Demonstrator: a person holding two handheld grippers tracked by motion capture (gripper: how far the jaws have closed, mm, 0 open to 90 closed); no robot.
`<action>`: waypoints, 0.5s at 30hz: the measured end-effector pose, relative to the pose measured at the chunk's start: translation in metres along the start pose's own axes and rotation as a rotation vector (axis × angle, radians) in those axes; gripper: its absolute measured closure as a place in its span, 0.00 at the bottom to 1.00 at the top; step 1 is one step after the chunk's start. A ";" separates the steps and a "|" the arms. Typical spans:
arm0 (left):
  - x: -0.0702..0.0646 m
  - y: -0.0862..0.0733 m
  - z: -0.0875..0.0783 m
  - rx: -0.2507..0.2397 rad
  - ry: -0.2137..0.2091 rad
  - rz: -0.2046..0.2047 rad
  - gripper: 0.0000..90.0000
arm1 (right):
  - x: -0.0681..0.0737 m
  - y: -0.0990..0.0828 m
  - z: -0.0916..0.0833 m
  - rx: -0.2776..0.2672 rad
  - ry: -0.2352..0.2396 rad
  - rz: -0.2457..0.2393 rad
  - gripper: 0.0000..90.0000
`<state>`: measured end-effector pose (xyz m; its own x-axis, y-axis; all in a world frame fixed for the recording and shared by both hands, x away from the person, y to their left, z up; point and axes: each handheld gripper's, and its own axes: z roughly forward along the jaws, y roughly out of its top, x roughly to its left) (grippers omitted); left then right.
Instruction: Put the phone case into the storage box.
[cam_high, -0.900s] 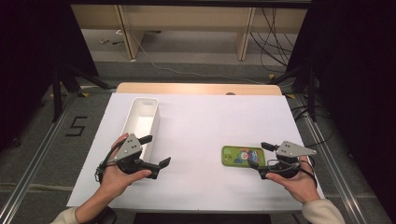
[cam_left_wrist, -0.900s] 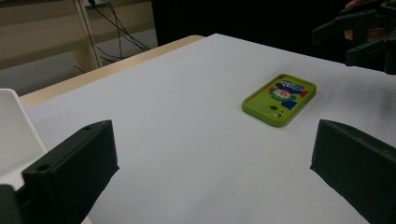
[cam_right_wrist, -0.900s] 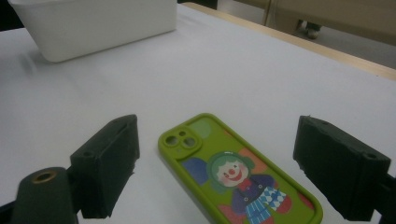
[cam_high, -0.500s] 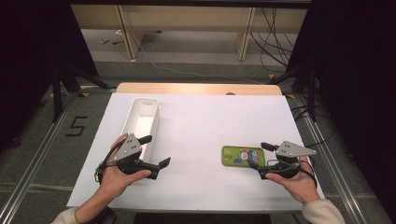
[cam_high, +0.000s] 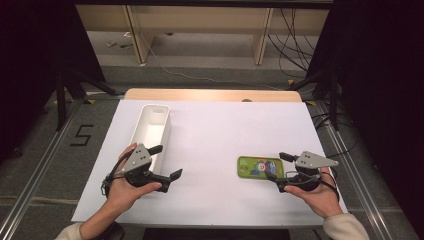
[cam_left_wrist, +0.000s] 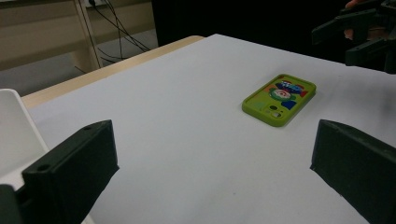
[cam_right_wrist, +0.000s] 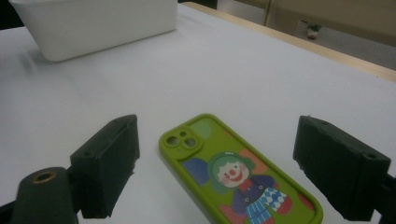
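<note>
Both tongs (cam_high: 167, 161) (cam_high: 276, 167) wide open, empty

Black curtains (cam_high: 30, 60) are flanking the white table (cam_high: 220, 130); cables (cam_high: 290, 35) are trailing over grey floor (cam_high: 200, 55); a taped numeral (cam_high: 81, 135) is marking it.

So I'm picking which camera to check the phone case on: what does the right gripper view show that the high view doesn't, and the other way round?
Right gripper view alone: the clown print and camera cut-outs on the green phone case, lying between its open jaws and apart from both. High view alone: both hands, the left gripper open beside the white bin, the right gripper at the case's end, and the floor beyond the table. Both share the case, the bin and the white tabletop.
</note>
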<state>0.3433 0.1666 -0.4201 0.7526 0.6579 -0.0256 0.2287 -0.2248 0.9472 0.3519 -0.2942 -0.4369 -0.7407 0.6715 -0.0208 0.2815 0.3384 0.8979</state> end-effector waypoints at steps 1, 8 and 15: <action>0.000 0.000 0.000 0.000 0.000 0.000 0.00 | 0.000 0.000 0.000 0.000 0.000 0.001 0.17; 0.000 0.000 0.000 0.000 0.000 0.001 0.00 | 0.000 0.000 0.000 0.002 0.001 0.001 0.17; 0.000 0.000 0.000 0.000 0.001 0.001 0.00 | 0.000 0.000 0.000 0.001 0.001 0.000 0.17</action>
<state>0.3434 0.1667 -0.4201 0.7522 0.6584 -0.0242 0.2281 -0.2258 0.9471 0.3520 -0.2943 -0.4368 -0.7415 0.6707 -0.0202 0.2821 0.3389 0.8975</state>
